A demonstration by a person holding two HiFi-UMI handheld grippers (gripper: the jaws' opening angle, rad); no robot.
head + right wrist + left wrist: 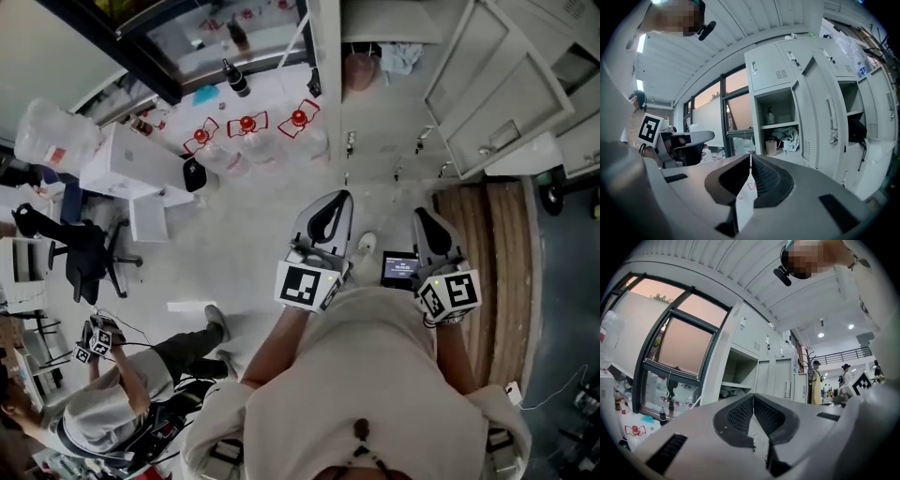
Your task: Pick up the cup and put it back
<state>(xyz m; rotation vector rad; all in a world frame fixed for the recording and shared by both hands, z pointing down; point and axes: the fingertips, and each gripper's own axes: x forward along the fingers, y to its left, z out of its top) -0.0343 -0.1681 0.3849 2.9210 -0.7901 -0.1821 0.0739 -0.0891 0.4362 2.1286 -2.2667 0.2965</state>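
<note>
A pink cup (771, 146) stands on the lower shelf of an open locker (776, 126), beside a crumpled cloth (790, 138). In the head view the cup (359, 67) shows far ahead of both grippers. My right gripper (750, 154) is shut on a thin white paper piece with red print (746, 197) that runs back from the tips. It points at the locker from a distance. My left gripper (753, 395) is shut with nothing between its pads. Both grippers, left (323, 220) and right (433, 230), are held side by side in front of my chest.
Grey lockers with open doors (506, 89) stand at the right. A white table (253, 141) under the window holds several red-marked cups and a dark bottle (235, 79). An office chair (89, 258) and another person (122, 394) holding grippers are at the left.
</note>
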